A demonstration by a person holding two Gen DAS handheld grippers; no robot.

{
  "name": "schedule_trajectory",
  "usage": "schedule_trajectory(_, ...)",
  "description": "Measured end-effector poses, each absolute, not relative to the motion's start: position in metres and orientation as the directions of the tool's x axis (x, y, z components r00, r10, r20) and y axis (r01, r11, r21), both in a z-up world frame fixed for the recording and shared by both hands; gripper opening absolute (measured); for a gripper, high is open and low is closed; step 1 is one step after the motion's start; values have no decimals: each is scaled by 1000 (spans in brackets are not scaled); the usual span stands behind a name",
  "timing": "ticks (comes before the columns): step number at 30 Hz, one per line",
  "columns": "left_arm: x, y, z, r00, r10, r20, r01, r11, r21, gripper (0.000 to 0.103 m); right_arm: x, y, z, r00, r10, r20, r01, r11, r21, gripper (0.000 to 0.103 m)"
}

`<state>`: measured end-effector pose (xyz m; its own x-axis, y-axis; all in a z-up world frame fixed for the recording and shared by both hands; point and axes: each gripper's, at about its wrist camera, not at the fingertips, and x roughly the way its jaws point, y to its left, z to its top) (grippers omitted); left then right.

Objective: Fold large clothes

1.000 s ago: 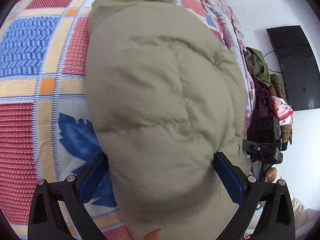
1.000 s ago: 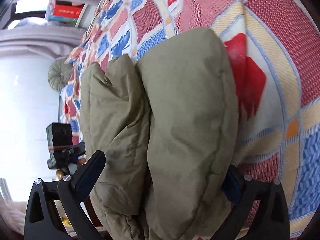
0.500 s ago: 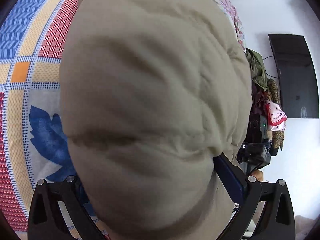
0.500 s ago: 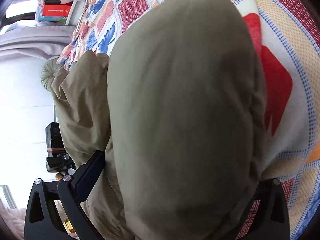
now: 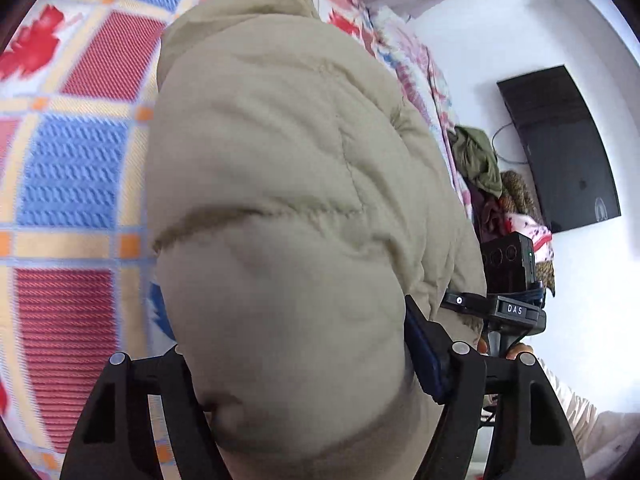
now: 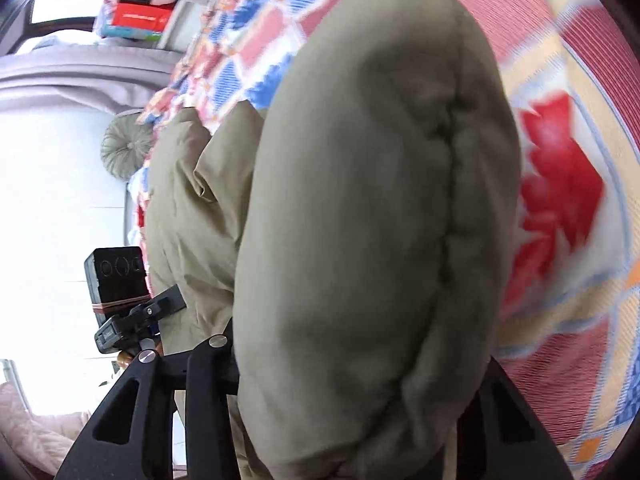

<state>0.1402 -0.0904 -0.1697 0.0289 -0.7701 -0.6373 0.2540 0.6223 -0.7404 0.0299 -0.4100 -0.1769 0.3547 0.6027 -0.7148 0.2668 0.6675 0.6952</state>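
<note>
A bed with a red-blue patchwork quilt meets a white wall bearing a black flat screen at 3 o'clock. The puffy khaki quilted jacket runs lengthwise from 6 toward 12 o'clock. The left claw and right claw are both closing, jacket padding bulging between their jaws.

Puffer jacket: plain khaki-olive, quilted seams. Bedspread: patchwork of red and blue woven squares, cream-orange bands, red leaf motifs on white. Left tool: black, blue pads. Wall screen: black. Round cushion: grey-green.
</note>
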Motion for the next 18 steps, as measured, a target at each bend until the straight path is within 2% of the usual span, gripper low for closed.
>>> schedule_trajectory(9, 206, 6, -136, 221, -700, -679, 244, 714, -656, 75, 127, -324, -155, 367, 639, -676, 130, 684, 718, 47)
schedule_trajectory(16, 245, 60, -186, 252, -613, -749, 162, 789, -592, 76, 196, -264, -184, 345, 635, -691, 88, 711, 697, 47)
schedule_trajectory(18, 249, 70, -210, 243, -597, -764, 124, 801, -586, 80, 209, -253, -200, 322, 612, -722, 99, 737, 669, 47)
